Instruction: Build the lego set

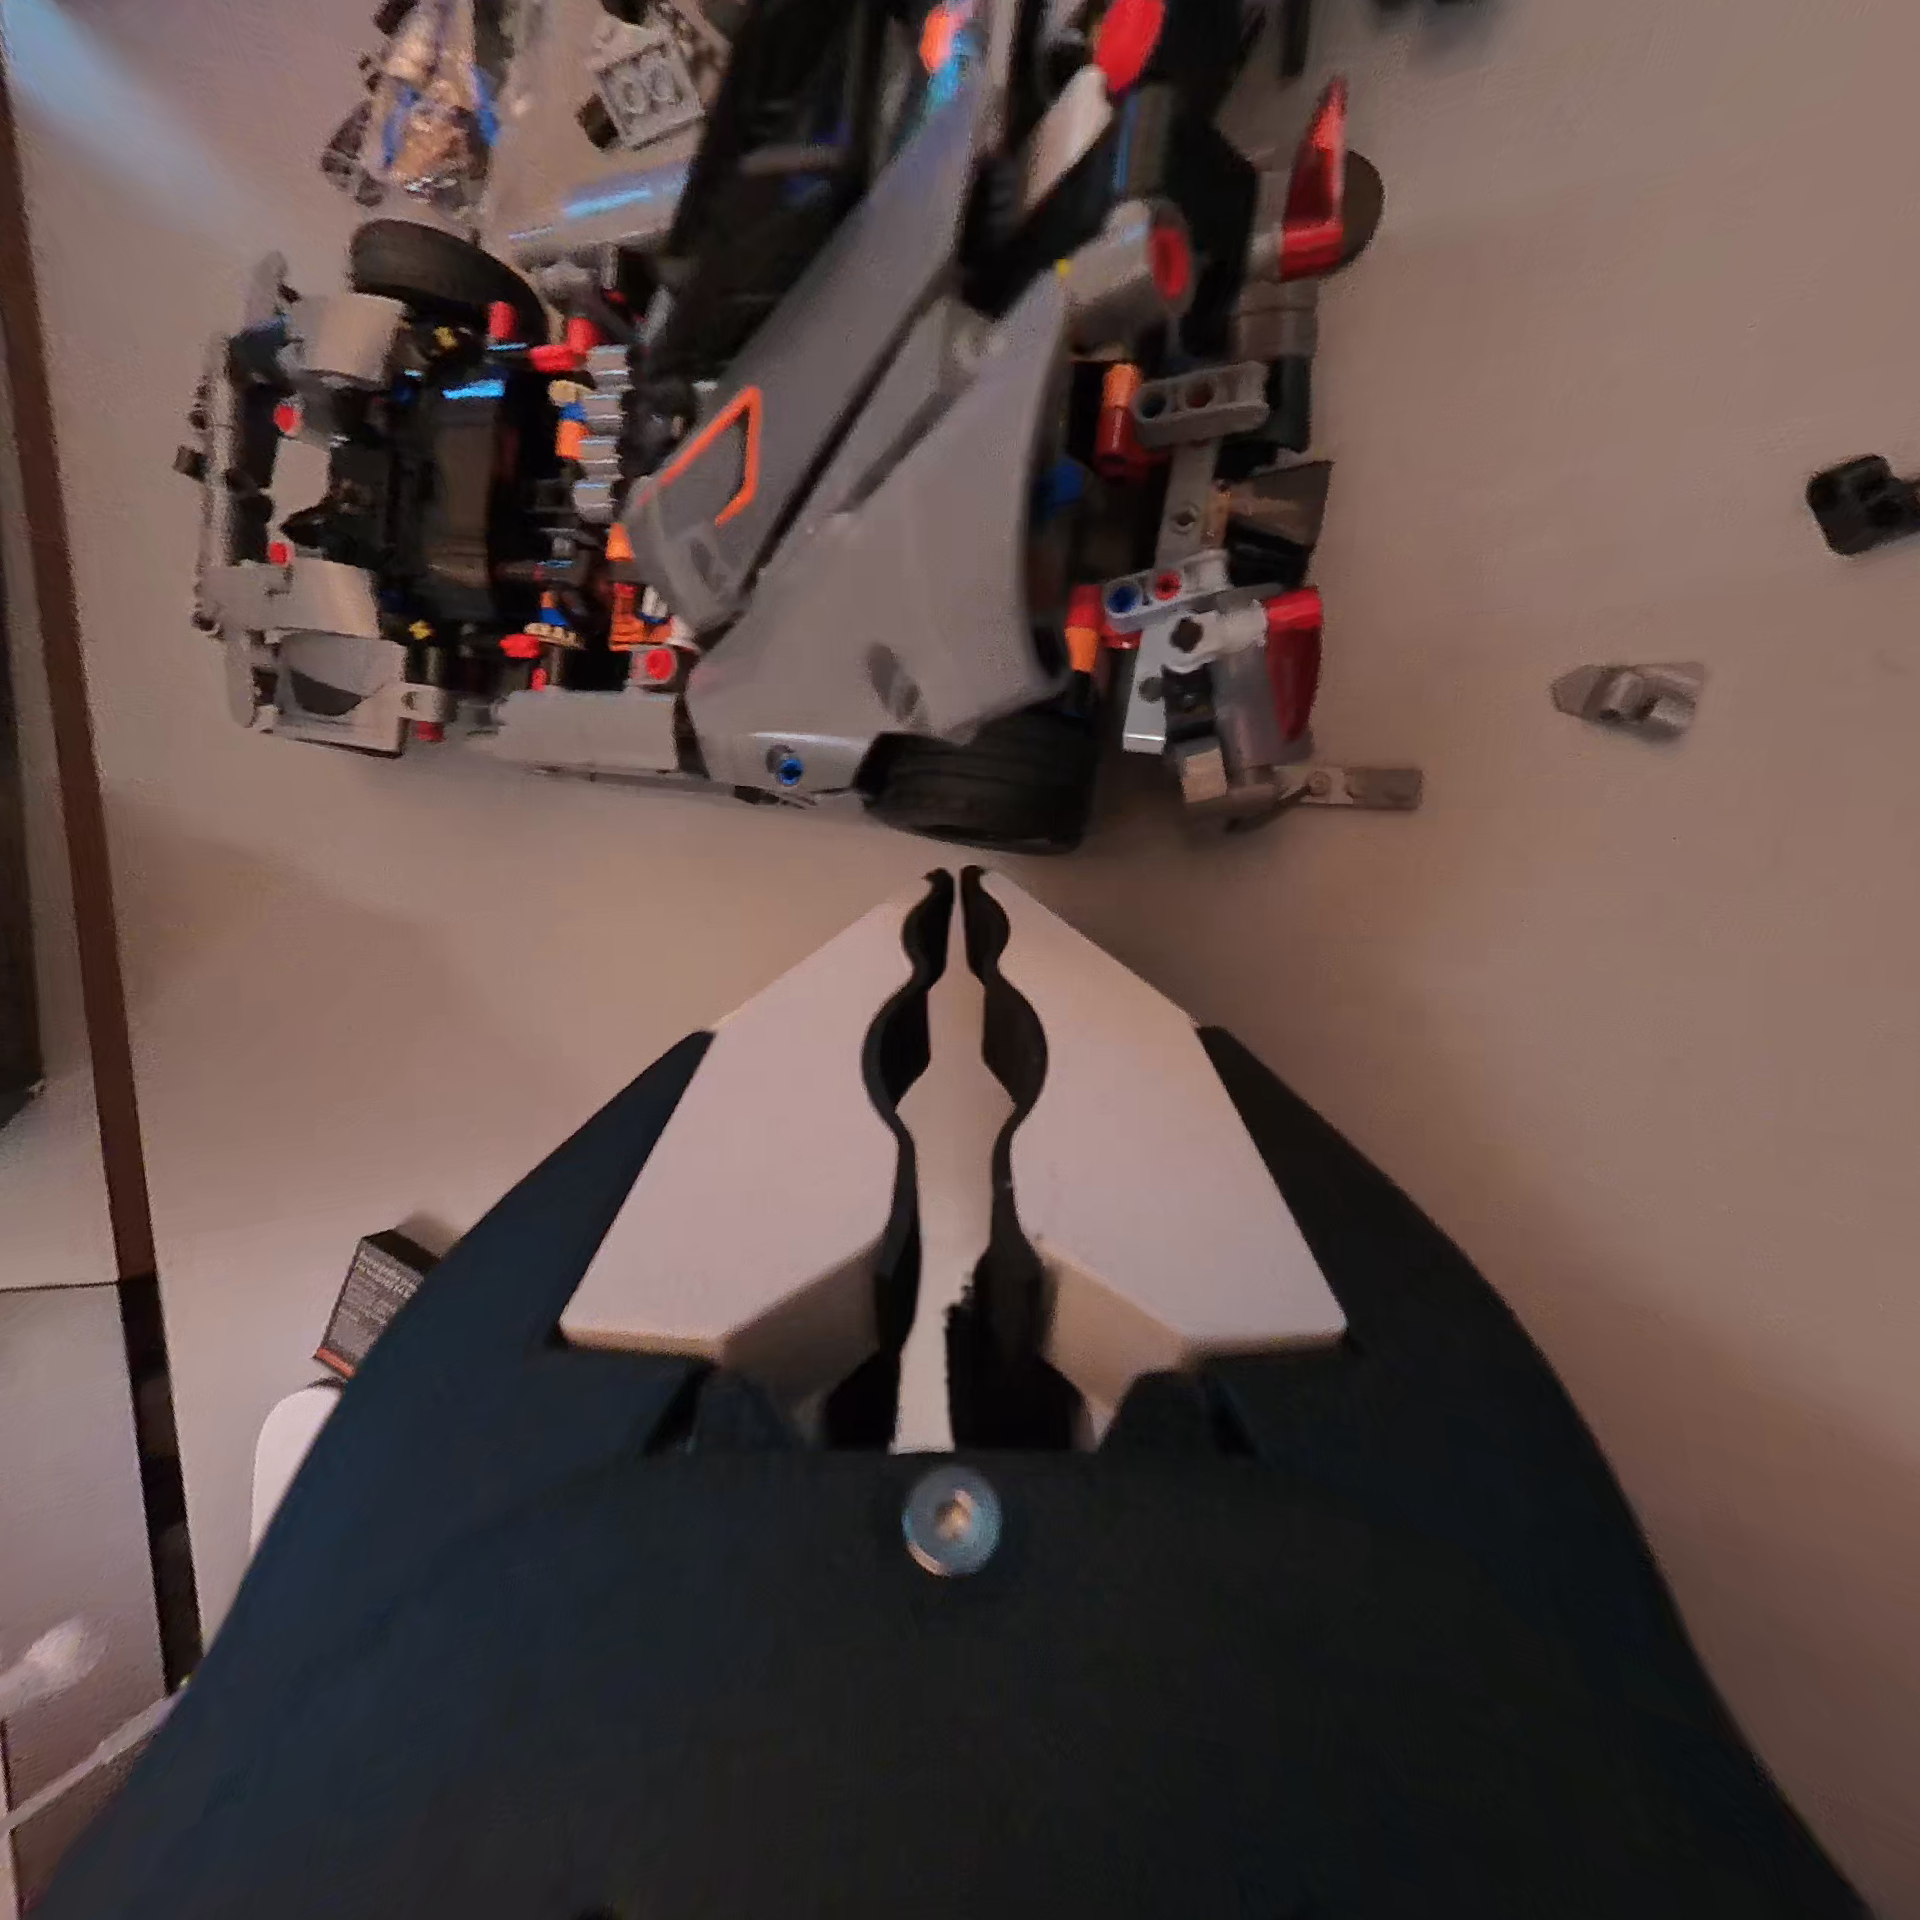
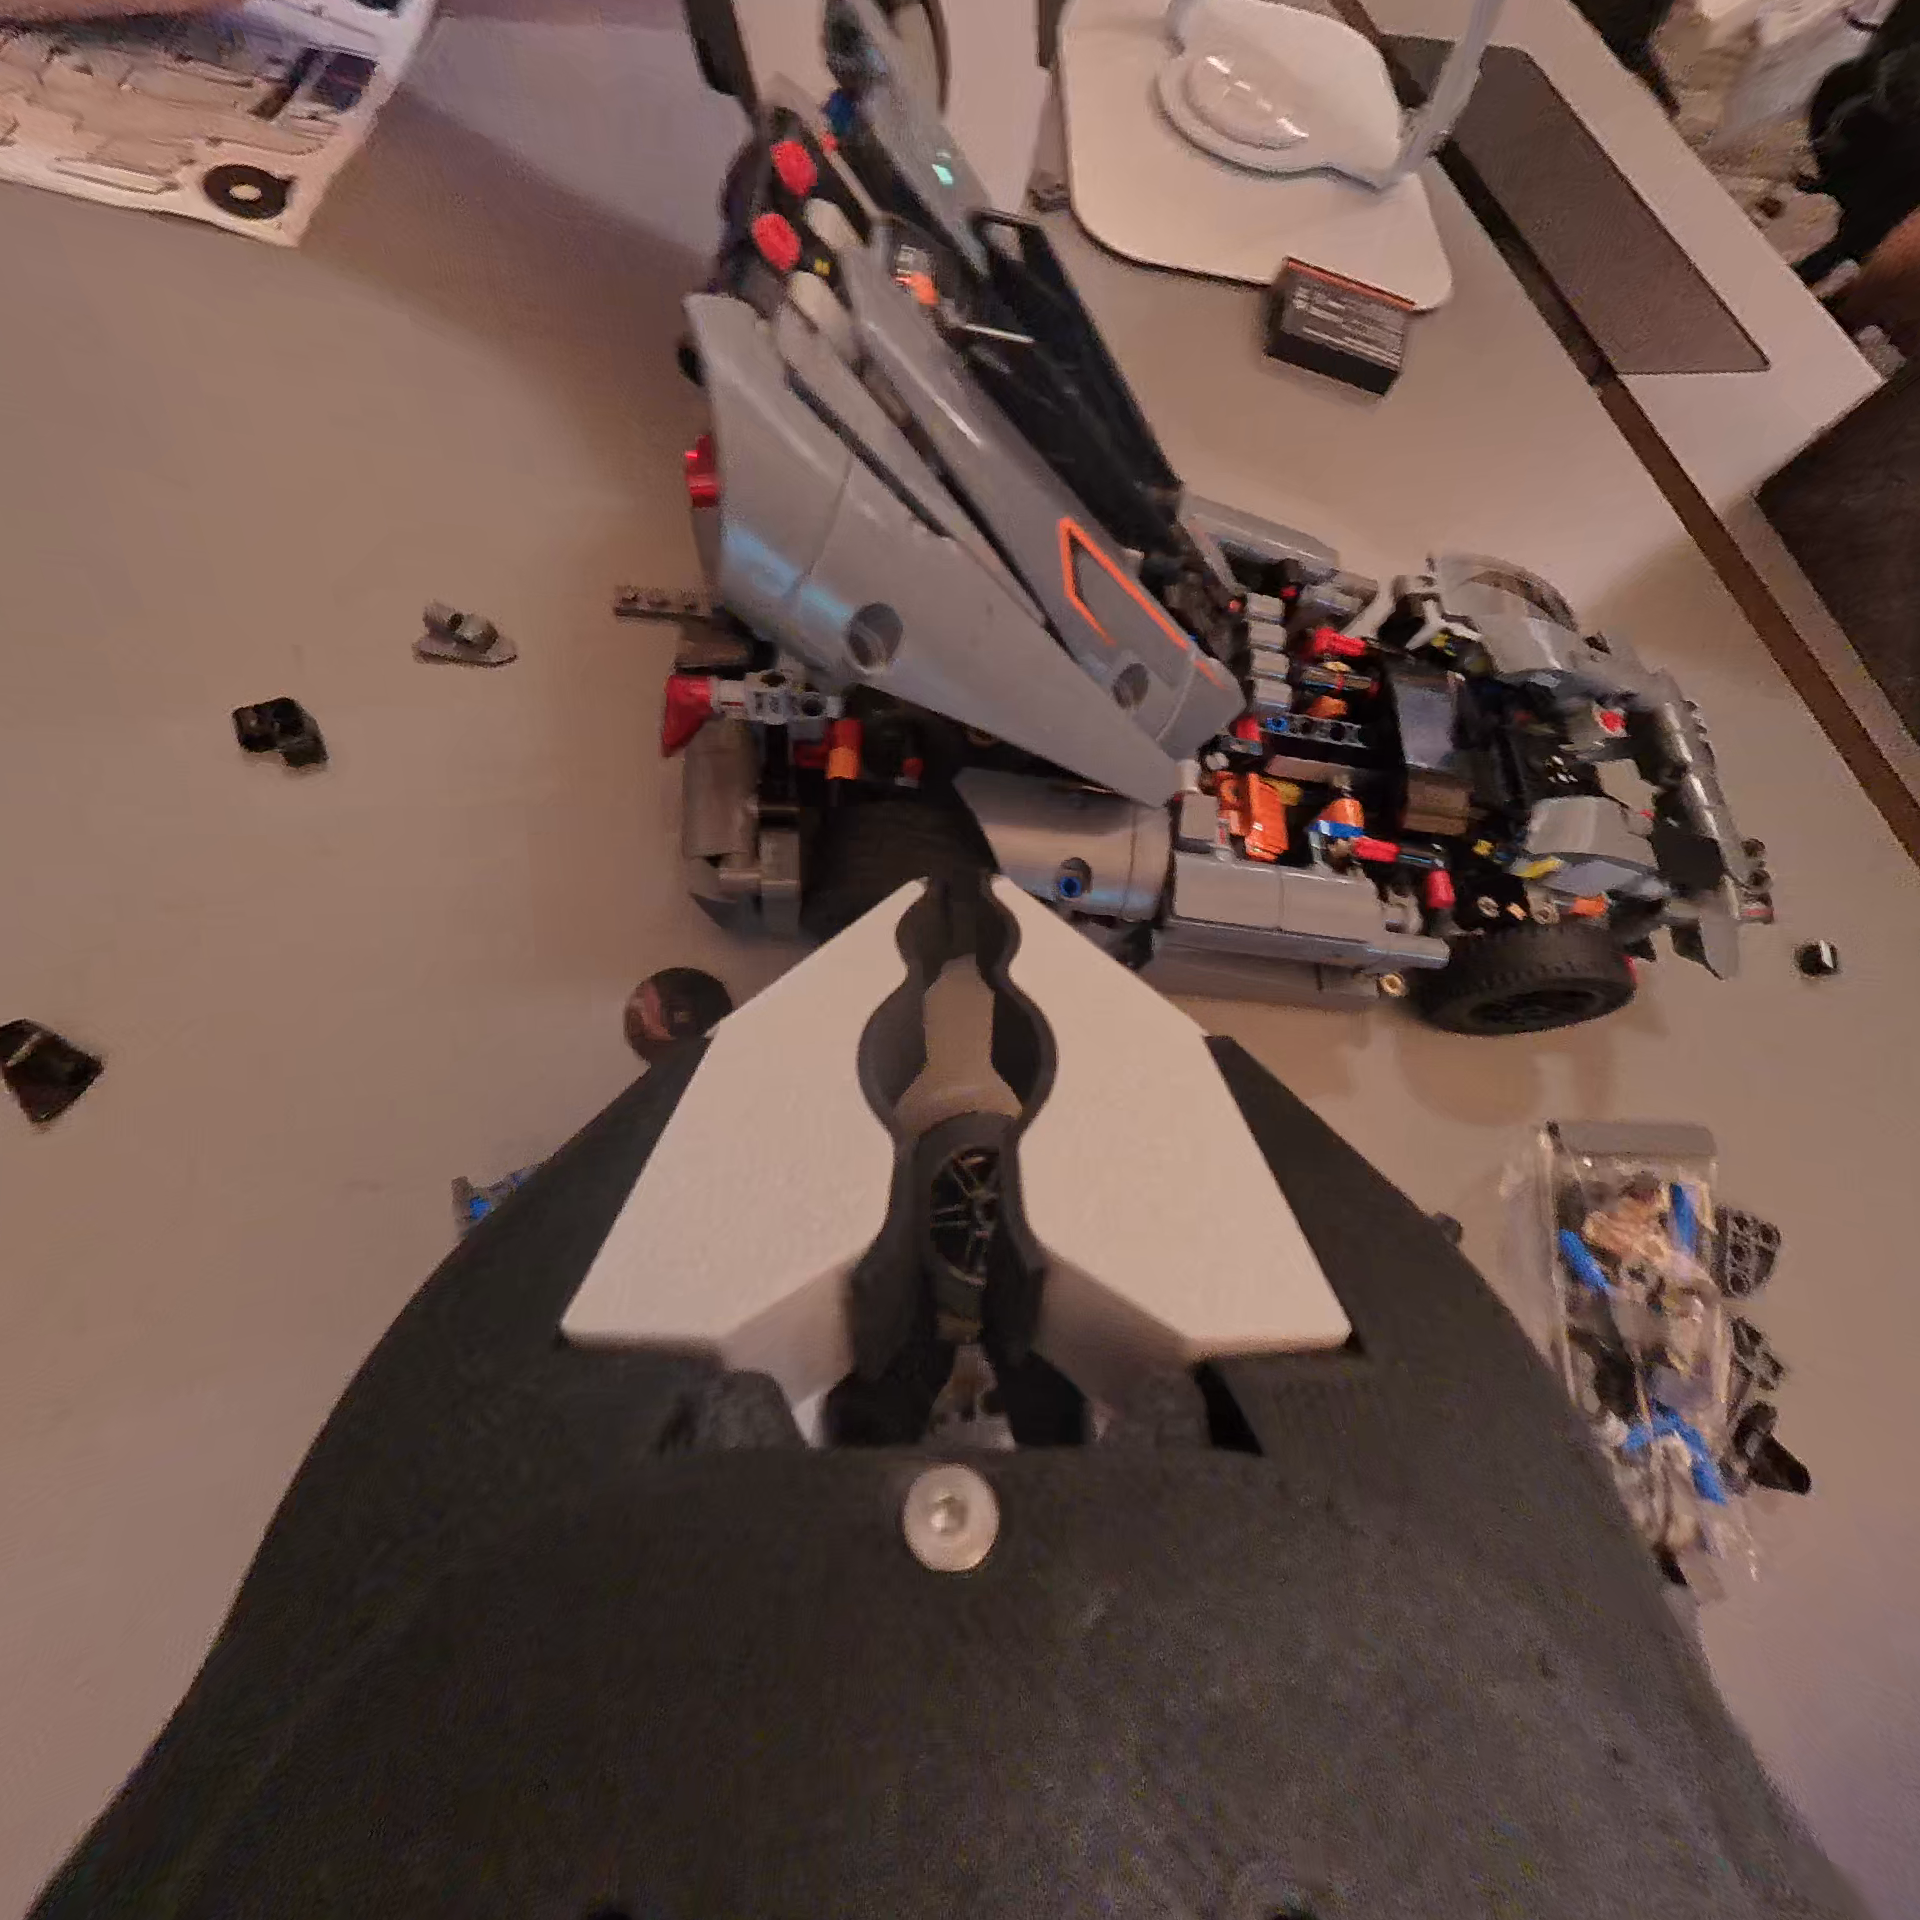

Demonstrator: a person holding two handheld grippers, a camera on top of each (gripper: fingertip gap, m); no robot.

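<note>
A part-built grey Lego car (image 1: pixel 883 540) with black tyres and red and orange details stands on the beige table (image 1: pixel 1558 1039), with a long grey body panel (image 2: pixel 935 561) tilted up over it. My left gripper (image 1: pixel 956 881) is shut and empty, its tips just short of the car's tyre (image 1: pixel 987 795). My right gripper (image 2: pixel 958 888) has its jaws a narrow gap apart with nothing between the tips, close to the car's (image 2: pixel 1247 810) rear tyre (image 2: pixel 878 868). A loose spoked wheel (image 2: pixel 966 1216) shows through the gap, lying under the fingers.
Loose pieces lie beside the car: a black one (image 1: pixel 1865 504), a grey one (image 1: pixel 1626 701), and black ones (image 2: pixel 278 732) (image 2: pixel 47 1070). A bag of parts (image 2: pixel 1652 1340) is at right. The instruction sheet (image 2: pixel 187 94), a small black box (image 2: pixel 1340 322) and the table edge (image 2: pixel 1714 499) lie beyond. My hands' fingertips stand some 15 cm from each other.
</note>
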